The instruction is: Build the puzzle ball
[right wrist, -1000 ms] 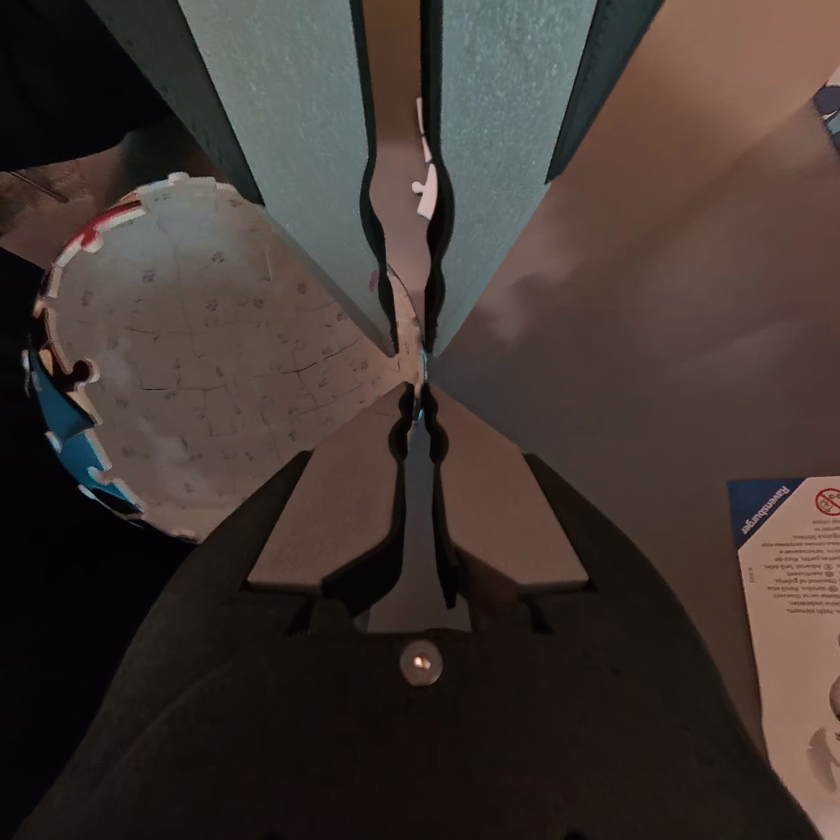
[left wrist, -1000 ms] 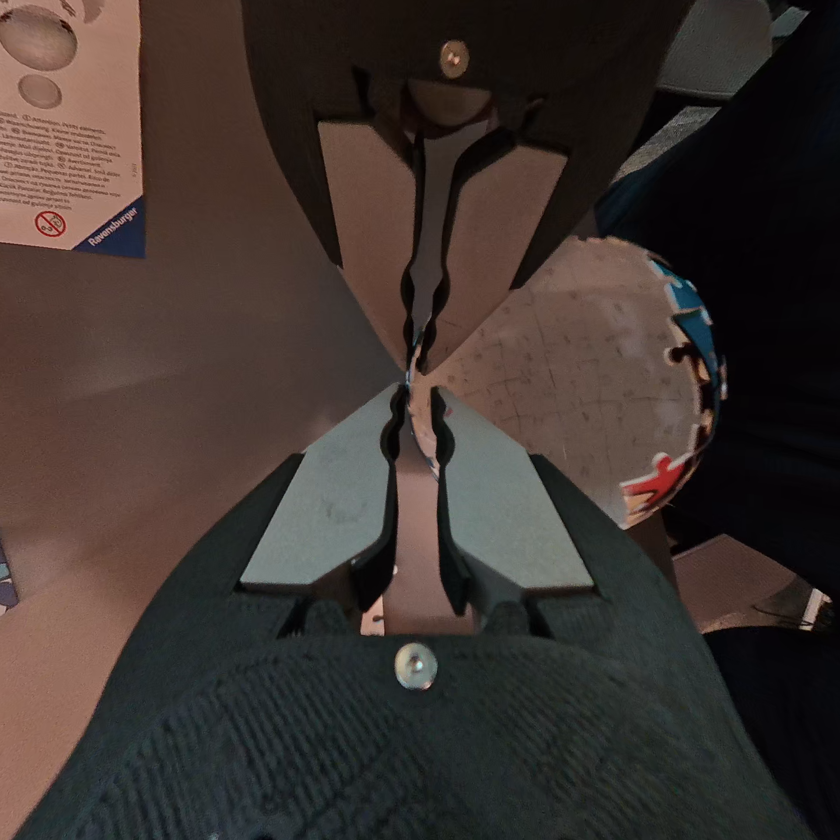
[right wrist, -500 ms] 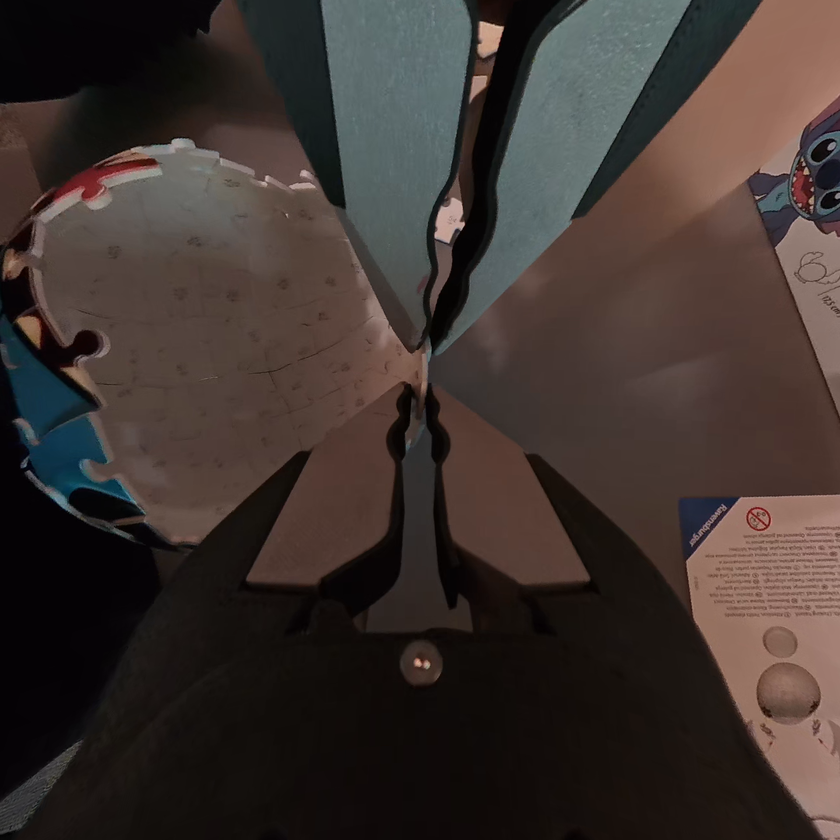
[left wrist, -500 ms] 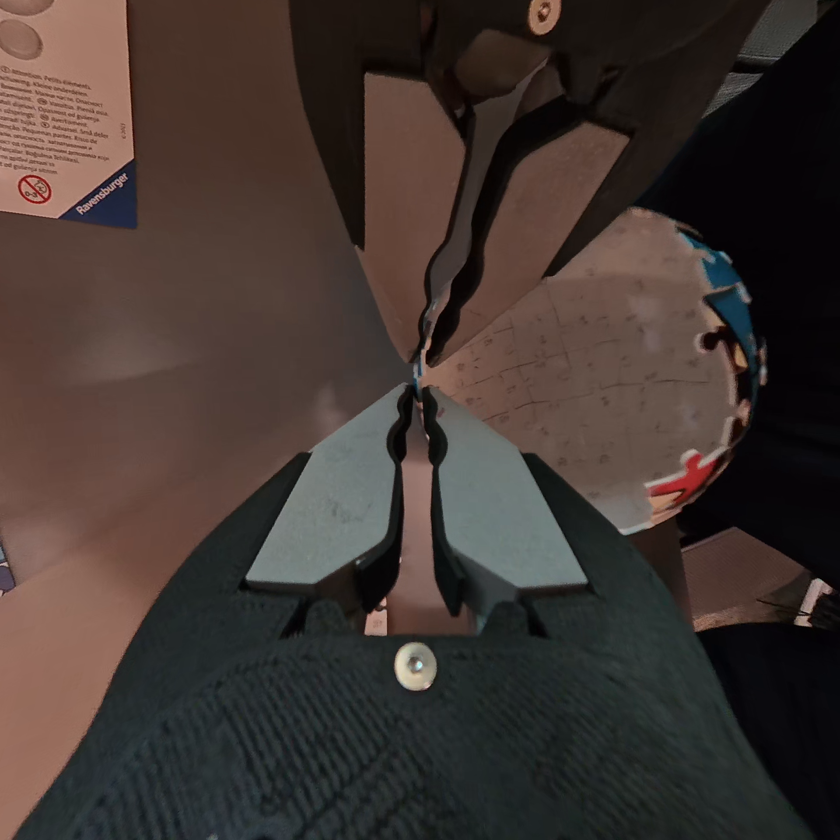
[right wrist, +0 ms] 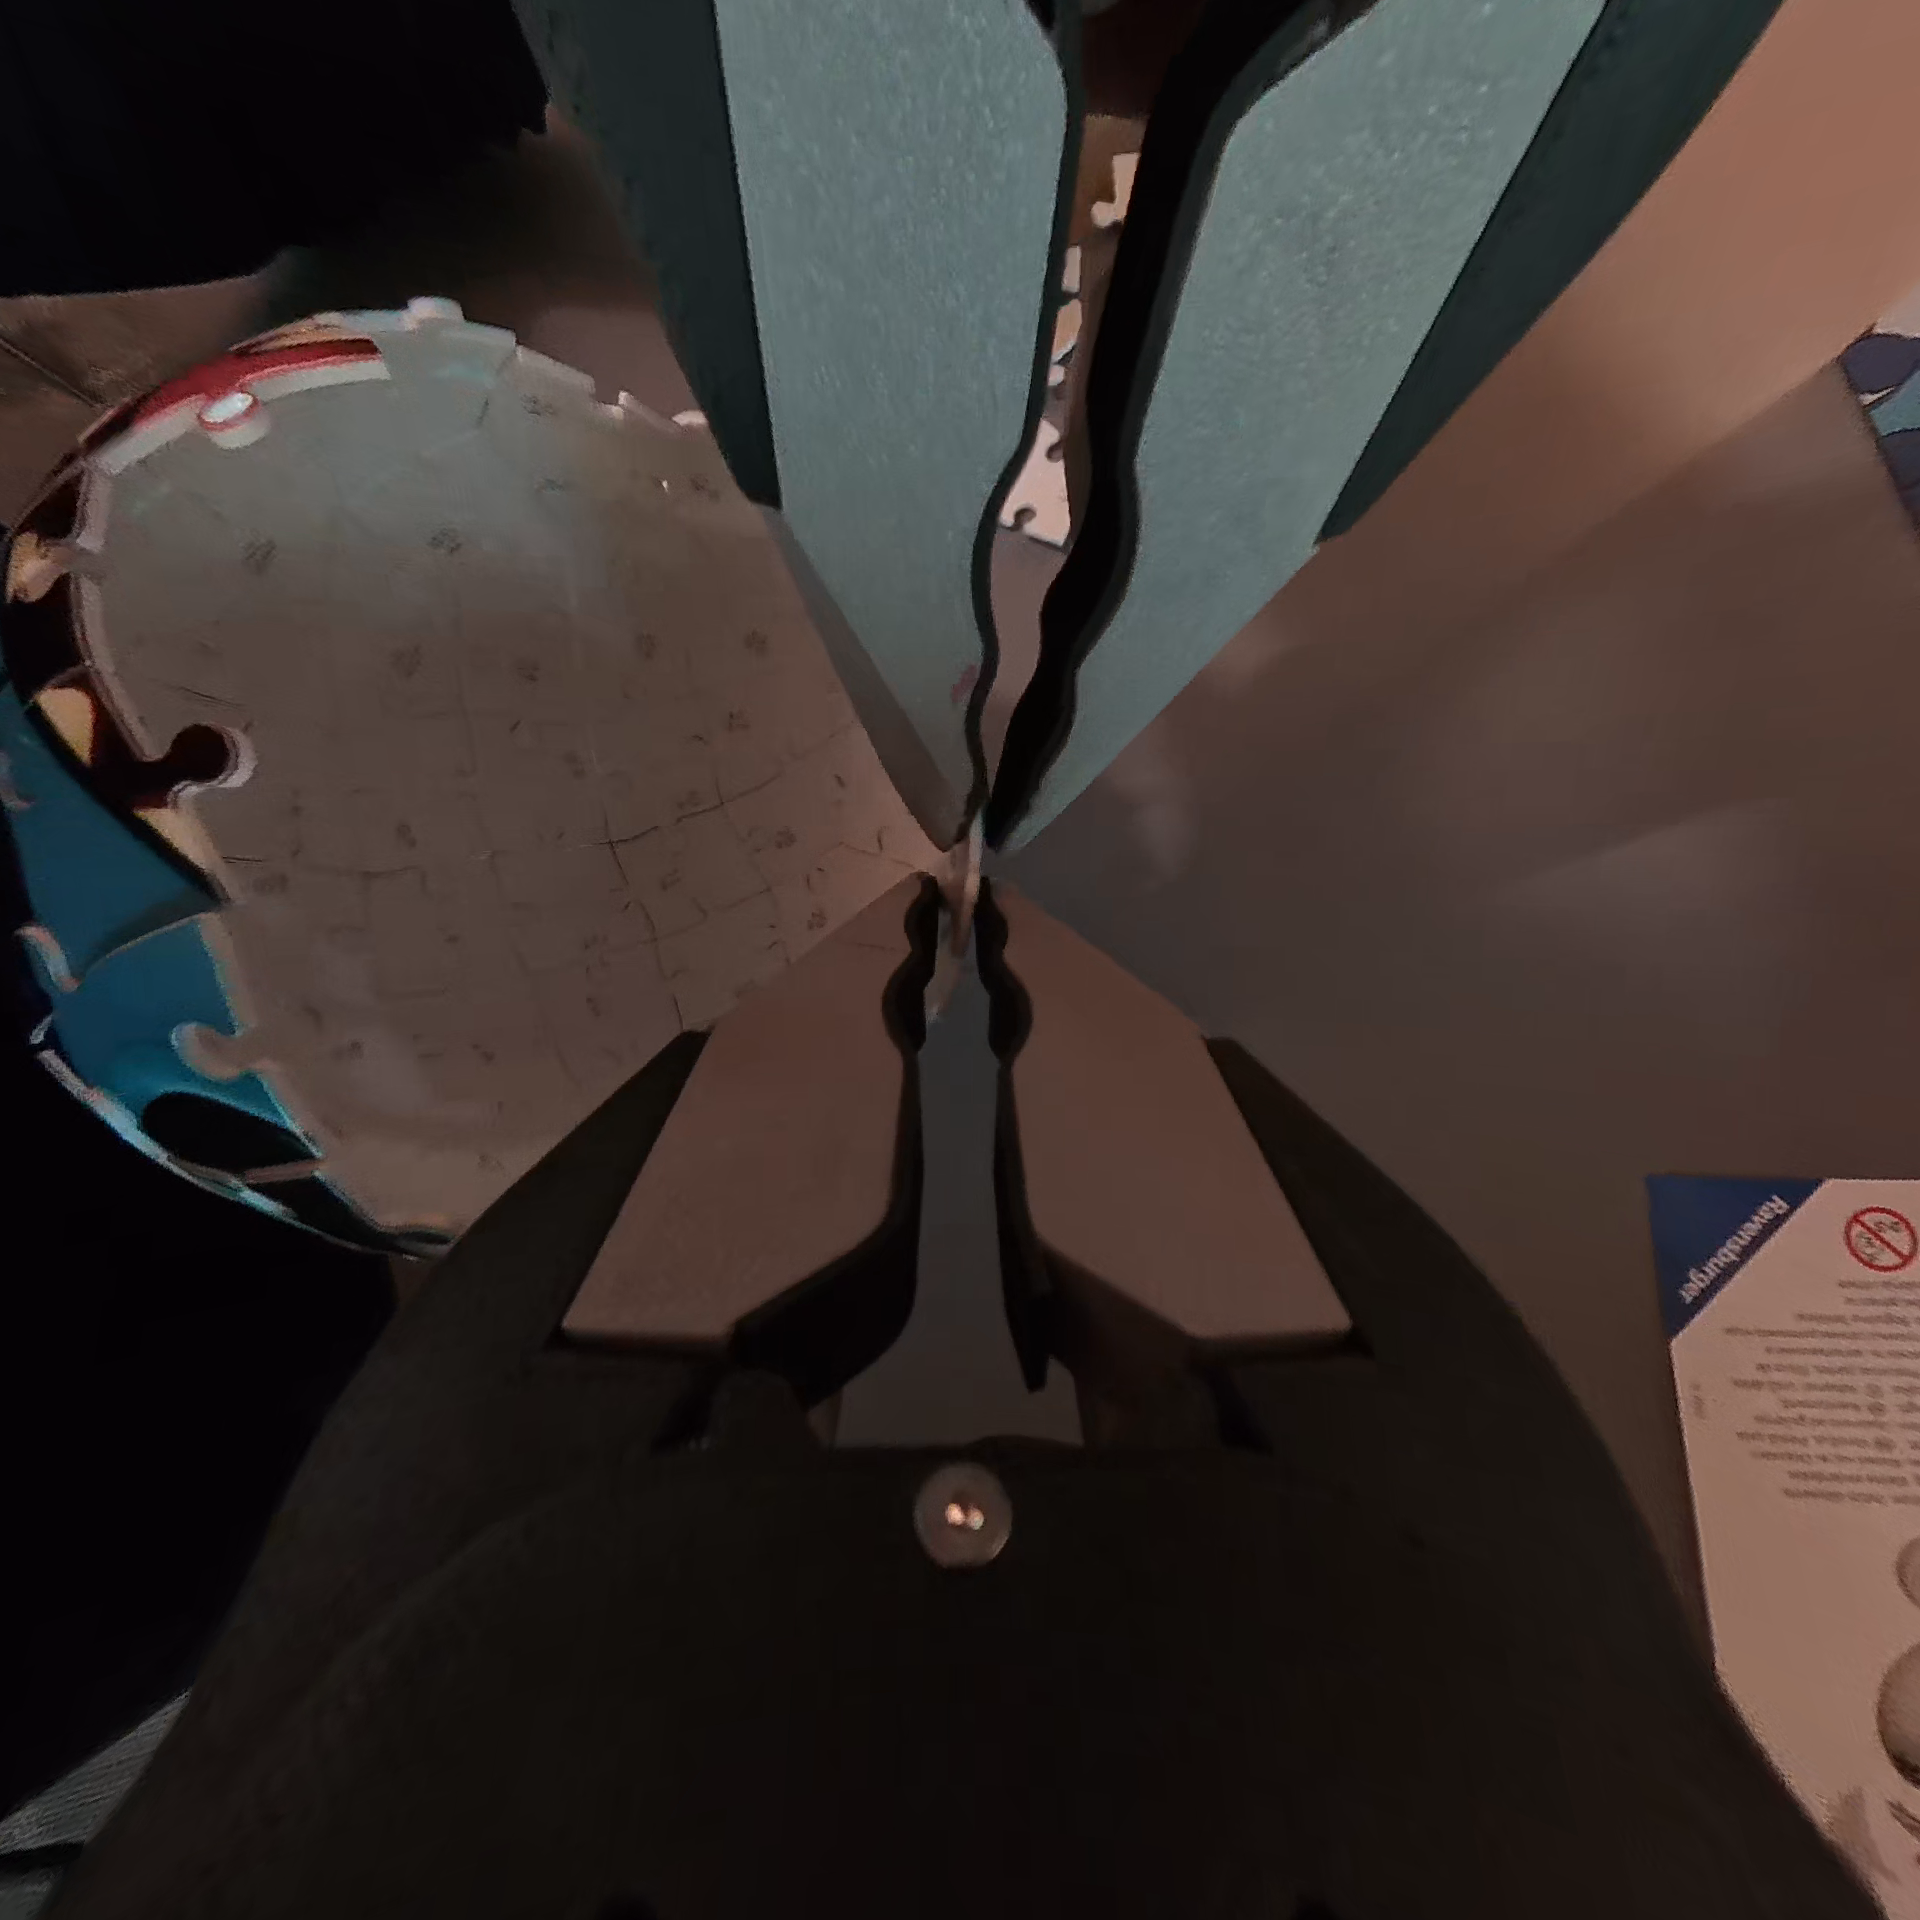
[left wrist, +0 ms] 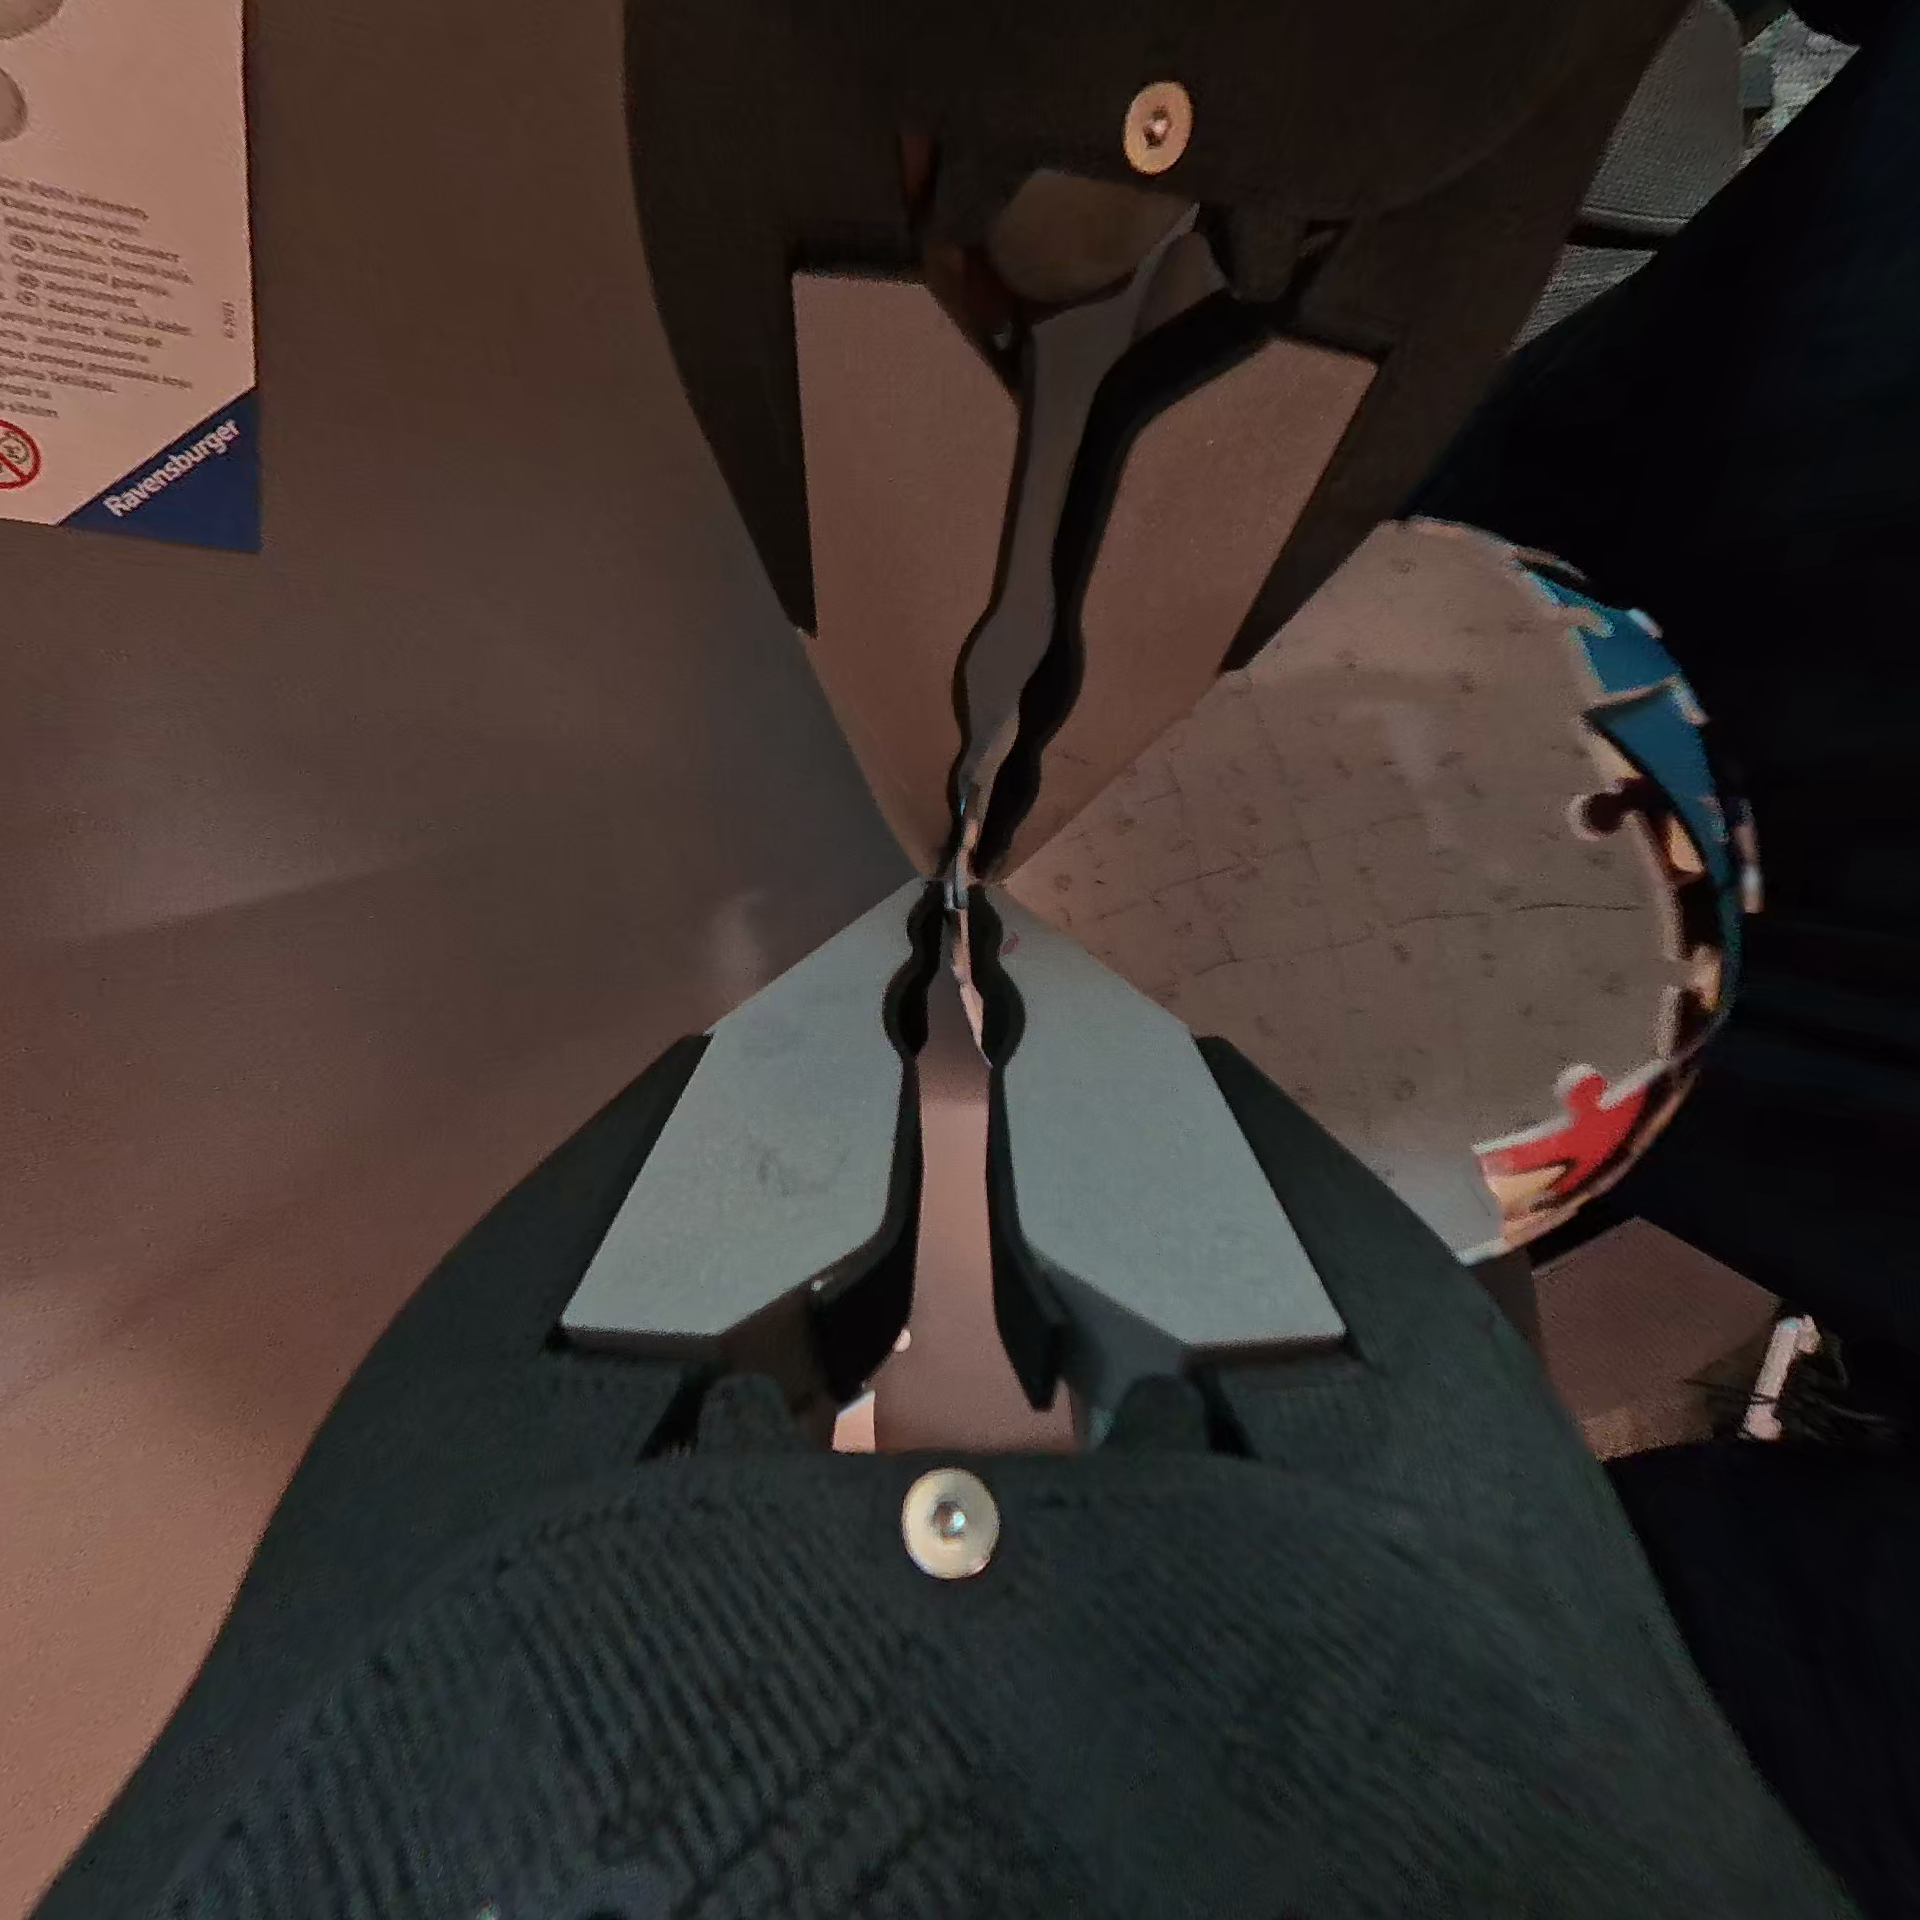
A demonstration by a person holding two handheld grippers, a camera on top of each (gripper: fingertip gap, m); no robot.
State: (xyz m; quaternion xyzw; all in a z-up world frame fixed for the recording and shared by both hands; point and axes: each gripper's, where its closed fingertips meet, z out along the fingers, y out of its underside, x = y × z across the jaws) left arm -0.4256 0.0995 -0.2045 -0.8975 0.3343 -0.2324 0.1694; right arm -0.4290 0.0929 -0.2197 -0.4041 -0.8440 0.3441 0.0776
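The left gripper [left wrist: 958, 914] and right gripper [right wrist: 961, 904] are meeting tip to tip, each with jaws clamping the rim of the half-built white-backed, blue-and-red plastic puzzle ball [left wrist: 1382, 894], whose shell is extending sideways from both jaws above the grey table [left wrist: 416, 779].

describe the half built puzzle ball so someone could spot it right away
Start from the grey table, where both grippers meet tip to tip over its near edge. Beside them is the curved shell of interlocked puzzle pieces. Unlike the flat white printed leaflet, it is a hollow bowl, pale inside, with a jagged blue and red rim.
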